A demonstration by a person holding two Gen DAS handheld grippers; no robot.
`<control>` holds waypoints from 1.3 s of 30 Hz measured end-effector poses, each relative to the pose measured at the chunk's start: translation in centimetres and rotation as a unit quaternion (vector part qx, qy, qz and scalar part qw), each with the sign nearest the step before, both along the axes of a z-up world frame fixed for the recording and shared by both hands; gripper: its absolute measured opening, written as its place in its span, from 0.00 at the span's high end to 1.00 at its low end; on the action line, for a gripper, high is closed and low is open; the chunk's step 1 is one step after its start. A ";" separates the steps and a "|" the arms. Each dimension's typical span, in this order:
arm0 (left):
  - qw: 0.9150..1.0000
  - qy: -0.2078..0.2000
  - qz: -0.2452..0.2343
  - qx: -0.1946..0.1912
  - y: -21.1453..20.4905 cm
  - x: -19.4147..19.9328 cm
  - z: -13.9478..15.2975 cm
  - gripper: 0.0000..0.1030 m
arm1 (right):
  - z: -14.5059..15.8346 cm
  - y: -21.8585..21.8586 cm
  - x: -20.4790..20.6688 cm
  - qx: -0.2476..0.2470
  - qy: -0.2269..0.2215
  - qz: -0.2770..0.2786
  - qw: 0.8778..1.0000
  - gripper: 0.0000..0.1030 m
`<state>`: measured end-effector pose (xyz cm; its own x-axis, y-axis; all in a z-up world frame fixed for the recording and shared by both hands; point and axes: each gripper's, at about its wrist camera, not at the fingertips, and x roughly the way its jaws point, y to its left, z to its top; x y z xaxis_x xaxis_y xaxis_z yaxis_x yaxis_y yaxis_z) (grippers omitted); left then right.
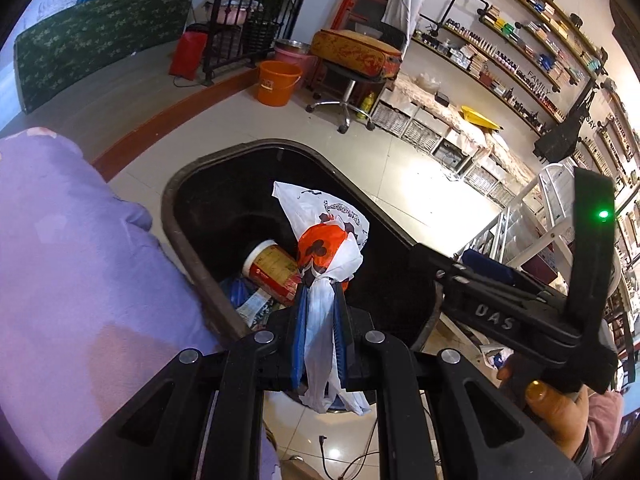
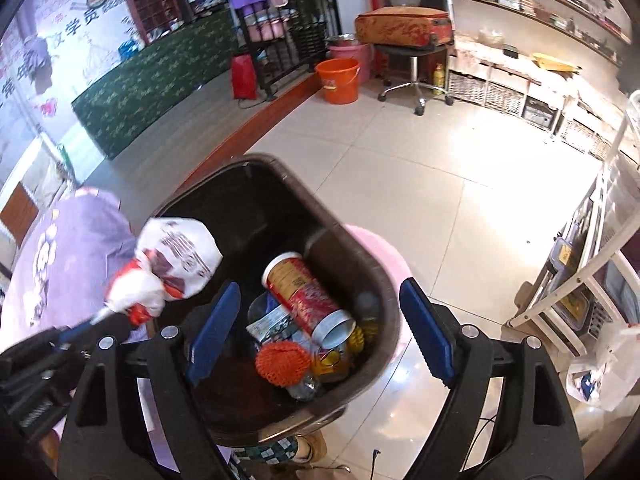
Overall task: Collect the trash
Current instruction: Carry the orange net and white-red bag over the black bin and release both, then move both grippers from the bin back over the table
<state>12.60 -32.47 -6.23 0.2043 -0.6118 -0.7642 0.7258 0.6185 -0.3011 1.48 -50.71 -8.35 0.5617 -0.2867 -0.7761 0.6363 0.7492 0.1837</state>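
A dark brown trash bin (image 1: 188, 240) (image 2: 360, 264) stands on the tiled floor. My left gripper (image 1: 320, 292) is shut on a white and orange plastic bag (image 1: 328, 232), which hangs over the bin's opening; the right wrist view shows the bag (image 2: 176, 256) at the bin's left rim. In the bin lie a red and yellow canister (image 2: 308, 292) (image 1: 276, 268), an orange net ball (image 2: 282, 364), wrappers and a bottle. My right gripper (image 2: 320, 328) stands open above the bin with nothing between its blue pads (image 2: 426, 328). In the left wrist view the right gripper's body (image 1: 512, 312) shows at the right, held by a hand (image 1: 556, 420).
A purple cloth surface (image 1: 72, 260) lies left of the bin. Farther off stand an orange bucket (image 1: 278, 82), a stool bearing a suitcase (image 1: 356, 52), low shelving with baskets (image 2: 504, 96) and a white rack (image 2: 580, 280). A plastic bag (image 2: 604, 376) lies on the floor at right.
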 end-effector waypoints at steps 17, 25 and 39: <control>0.999 -0.019 -0.028 0.020 -1.5 -0.8 -0.5 0.29 | 0.8 -0.9 -0.4 -0.011 -0.001 -0.020 1.000 0.19; 0.999 -0.050 -0.005 -0.004 0.6 -1.6 1.8 0.11 | 0.6 -0.7 0.2 0.002 -0.003 -0.011 1.000 0.14; 0.992 -0.089 0.093 -0.010 8.9 -0.4 3.9 0.06 | 1.0 5.5 4.4 0.036 -0.022 0.083 0.996 0.13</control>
<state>12.20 -23.54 -2.37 0.4468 -0.5655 -0.6933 0.6420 0.7424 -0.1917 5.91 -45.24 -7.39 0.6300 -0.1320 -0.7653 0.4950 0.8276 0.2647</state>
